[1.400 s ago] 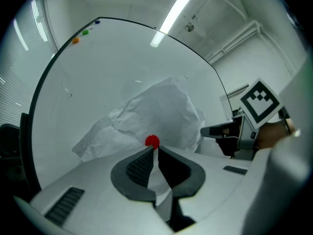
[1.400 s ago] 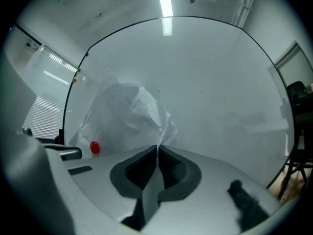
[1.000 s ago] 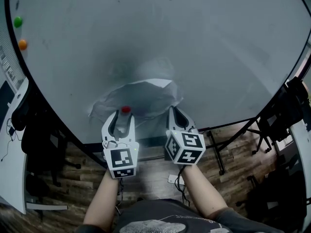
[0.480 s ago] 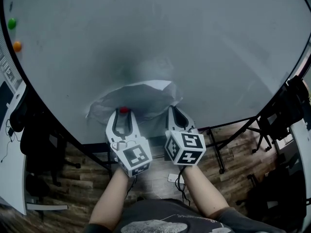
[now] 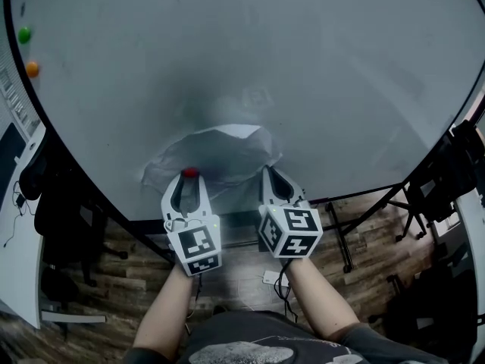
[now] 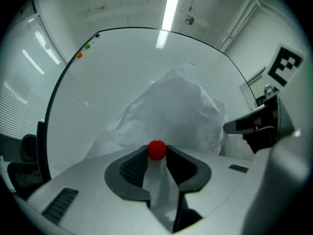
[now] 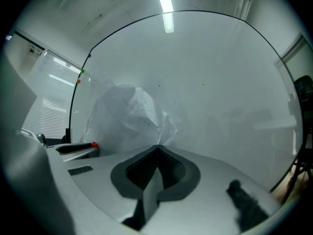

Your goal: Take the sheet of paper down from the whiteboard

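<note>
A crumpled white sheet of paper (image 5: 220, 152) hangs low on the whiteboard (image 5: 242, 51), and a small red magnet (image 5: 189, 172) pins its lower left part. My left gripper (image 5: 189, 175) points at the board with its jaws closing on that red magnet (image 6: 156, 150); both tips touch its sides. My right gripper (image 5: 267, 171) is shut on the sheet's lower right corner (image 7: 157, 142), and the paper (image 7: 127, 114) bulges off the board between the two grippers.
A green magnet (image 5: 25, 33) and an orange magnet (image 5: 32, 68) sit at the board's upper left edge. Below the board are its black stand legs (image 5: 341, 233) on a wood floor. A desk and dark chair (image 5: 45, 203) stand left; another chair (image 5: 439, 188) stands right.
The left gripper's jaws have narrowed onto the red magnet, and its marker cube tilted right, then back. The right gripper and the paper have stayed put.
</note>
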Demonstrator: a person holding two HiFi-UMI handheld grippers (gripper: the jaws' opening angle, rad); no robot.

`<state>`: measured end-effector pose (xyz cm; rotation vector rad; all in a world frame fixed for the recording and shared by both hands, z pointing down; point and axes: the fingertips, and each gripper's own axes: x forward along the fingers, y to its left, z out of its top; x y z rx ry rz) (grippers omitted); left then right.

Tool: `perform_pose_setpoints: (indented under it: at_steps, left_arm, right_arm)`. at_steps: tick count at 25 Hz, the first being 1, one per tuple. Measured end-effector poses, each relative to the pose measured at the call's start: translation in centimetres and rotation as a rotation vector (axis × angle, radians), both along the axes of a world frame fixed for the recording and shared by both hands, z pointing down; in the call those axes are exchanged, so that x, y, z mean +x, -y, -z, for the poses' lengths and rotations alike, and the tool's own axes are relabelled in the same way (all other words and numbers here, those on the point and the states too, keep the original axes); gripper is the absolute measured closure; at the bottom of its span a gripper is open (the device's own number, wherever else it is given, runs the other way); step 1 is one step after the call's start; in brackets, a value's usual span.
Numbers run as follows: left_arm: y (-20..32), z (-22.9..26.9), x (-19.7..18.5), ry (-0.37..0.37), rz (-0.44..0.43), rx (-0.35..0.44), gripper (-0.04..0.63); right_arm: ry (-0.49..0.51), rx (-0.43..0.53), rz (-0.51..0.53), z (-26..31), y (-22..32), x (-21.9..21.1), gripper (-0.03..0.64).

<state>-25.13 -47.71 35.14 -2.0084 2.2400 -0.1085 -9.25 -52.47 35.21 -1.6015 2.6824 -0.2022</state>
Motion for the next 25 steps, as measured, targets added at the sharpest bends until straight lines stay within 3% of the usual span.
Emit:
perform_pose_setpoints:
  at_steps: [11, 25]
  left_arm:
    - [-7.1, -5.8, 1.1, -0.078, 0.041, -0.123, 0.471]
    - [-18.2, -7.5, 8.7, -0.084, 0.092, -0.185, 0.471]
  right_arm:
    - [-0.041, -0.033, 0.089, -2.9, -4.5, 1.4, 0.595]
    - [-0.047, -0.06, 0.178, -4.5, -11.5, 9.3, 0.595]
